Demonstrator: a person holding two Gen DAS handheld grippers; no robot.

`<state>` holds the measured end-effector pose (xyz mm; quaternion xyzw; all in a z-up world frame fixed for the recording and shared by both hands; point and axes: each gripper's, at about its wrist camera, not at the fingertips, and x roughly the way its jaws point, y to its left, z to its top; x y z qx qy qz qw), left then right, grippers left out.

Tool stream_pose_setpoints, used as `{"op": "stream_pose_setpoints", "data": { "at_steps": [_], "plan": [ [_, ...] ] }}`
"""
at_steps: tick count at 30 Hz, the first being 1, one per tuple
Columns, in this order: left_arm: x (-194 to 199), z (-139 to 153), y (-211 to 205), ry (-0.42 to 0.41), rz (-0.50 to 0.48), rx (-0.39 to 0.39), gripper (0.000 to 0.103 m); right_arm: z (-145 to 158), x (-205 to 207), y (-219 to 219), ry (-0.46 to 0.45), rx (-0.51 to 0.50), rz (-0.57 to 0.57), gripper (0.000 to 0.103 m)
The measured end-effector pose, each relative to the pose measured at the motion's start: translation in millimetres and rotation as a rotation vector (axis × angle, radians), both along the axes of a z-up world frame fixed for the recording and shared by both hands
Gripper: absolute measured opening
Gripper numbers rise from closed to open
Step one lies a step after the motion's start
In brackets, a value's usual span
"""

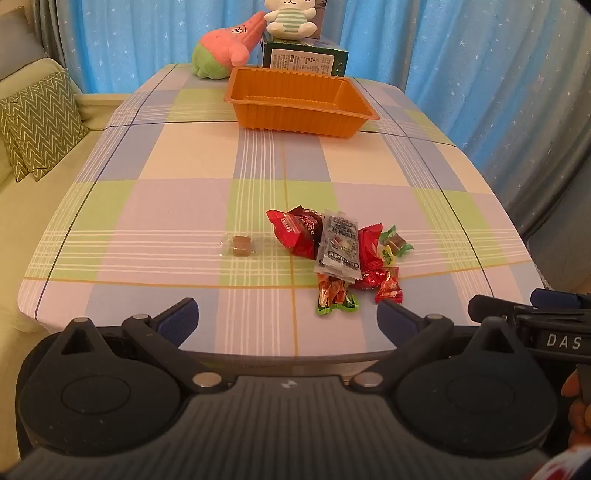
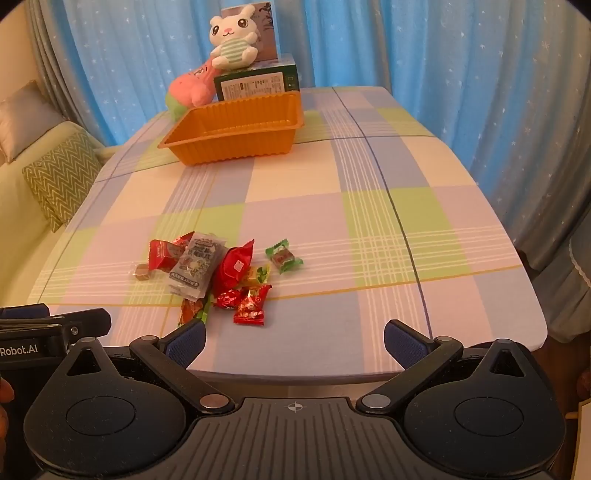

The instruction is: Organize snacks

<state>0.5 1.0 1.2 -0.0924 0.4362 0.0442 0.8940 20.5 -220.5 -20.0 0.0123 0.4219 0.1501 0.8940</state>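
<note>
We hold the left gripper [image 1: 287,314] spread wide and empty at the checked table's [image 1: 177,158] near edge; a clear-wrapped brown candy [image 1: 240,245] lies ahead, the snack pile [image 1: 338,251] just right of it. The right gripper [image 2: 294,339], equally wide, faces the pile ahead-left; the orange tray [image 2: 236,129] sits well beyond.

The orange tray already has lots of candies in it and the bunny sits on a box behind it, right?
Not quite. The orange tray is empty, as the left wrist view shows; the candies lie on the tablecloth nearer the camera. The bunny does sit on the box behind it.
</note>
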Motion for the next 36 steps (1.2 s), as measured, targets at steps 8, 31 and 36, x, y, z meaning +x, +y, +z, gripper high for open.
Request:
{"op": "stream_pose_setpoints", "data": {
  "at_steps": [8,31,36],
  "plan": [
    [-0.2,-0.3,-0.7,0.000,0.000,0.002,0.102,-2.0,0.5,-0.3,0.004,-0.001,0.001,0.102],
    [0.9,2.3,-6.6,-0.008,0.002,0.010,0.102,-2.7,-0.6,-1.3,0.003,-0.003,0.000,0.102],
    [0.5,1.6,-4.3,-0.005,0.002,0.006,0.102,-3.0,-0.4,-0.7,0.003,-0.003,-0.001,0.102]
  ]
}}
